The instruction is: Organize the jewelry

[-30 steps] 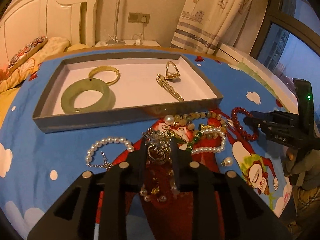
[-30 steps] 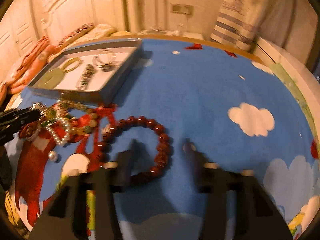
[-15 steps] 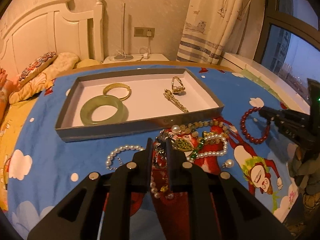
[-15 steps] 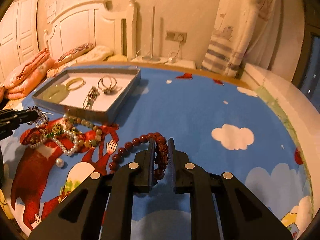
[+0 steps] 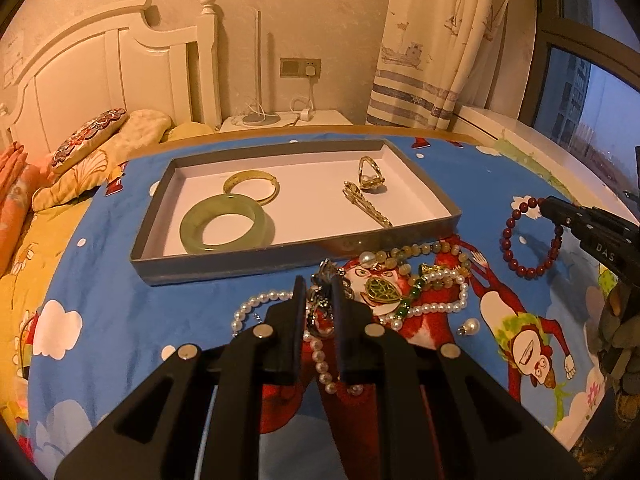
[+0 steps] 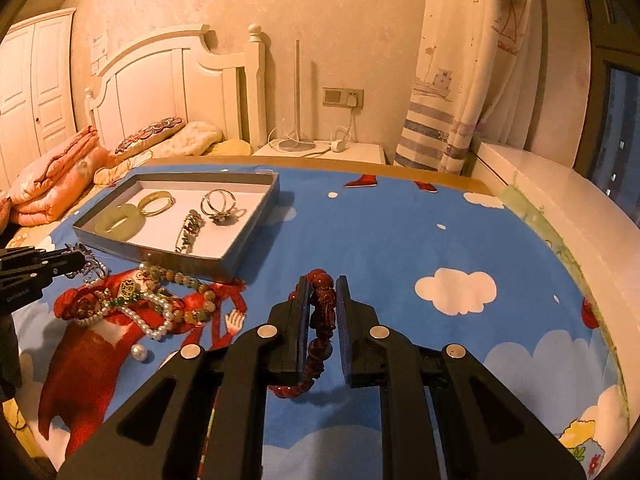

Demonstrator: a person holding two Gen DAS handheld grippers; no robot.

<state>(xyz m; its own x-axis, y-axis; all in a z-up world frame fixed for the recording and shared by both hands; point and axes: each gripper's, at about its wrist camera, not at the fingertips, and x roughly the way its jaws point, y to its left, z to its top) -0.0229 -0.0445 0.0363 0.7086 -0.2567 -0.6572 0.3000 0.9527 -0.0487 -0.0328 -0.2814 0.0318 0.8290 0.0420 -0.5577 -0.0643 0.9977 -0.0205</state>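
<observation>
My left gripper (image 5: 319, 294) is shut on a silver ornament (image 5: 325, 276) with a pearl strand (image 5: 320, 354) hanging under it, just in front of the grey tray (image 5: 224, 270). The tray holds a jade bangle (image 5: 192, 236), a gold bangle (image 5: 251, 186), a ring (image 5: 370, 174) and a gold clip (image 5: 366, 208). My right gripper (image 6: 323, 292) is shut on a red bead bracelet (image 6: 325, 308), lifted off the blue cloth. In the left wrist view that bracelet (image 5: 530, 270) dangles from the right gripper (image 5: 554, 210). A tangle of pearl and bead necklaces (image 6: 160, 300) lies between the two grippers.
A loose pearl (image 5: 472, 325) lies right of the tangle. Blue cartoon cloth (image 6: 400, 232) covers the table to the right of the tray. Beyond the far edge are a bed with pillows (image 6: 152, 136), a nightstand (image 6: 320, 148) and a curtain (image 6: 460, 80).
Both grippers were open around their pieces a second ago. Each has shut, the left on the silver ornament, the right on the red bracelet, and both have lifted slightly with the views tilting up.
</observation>
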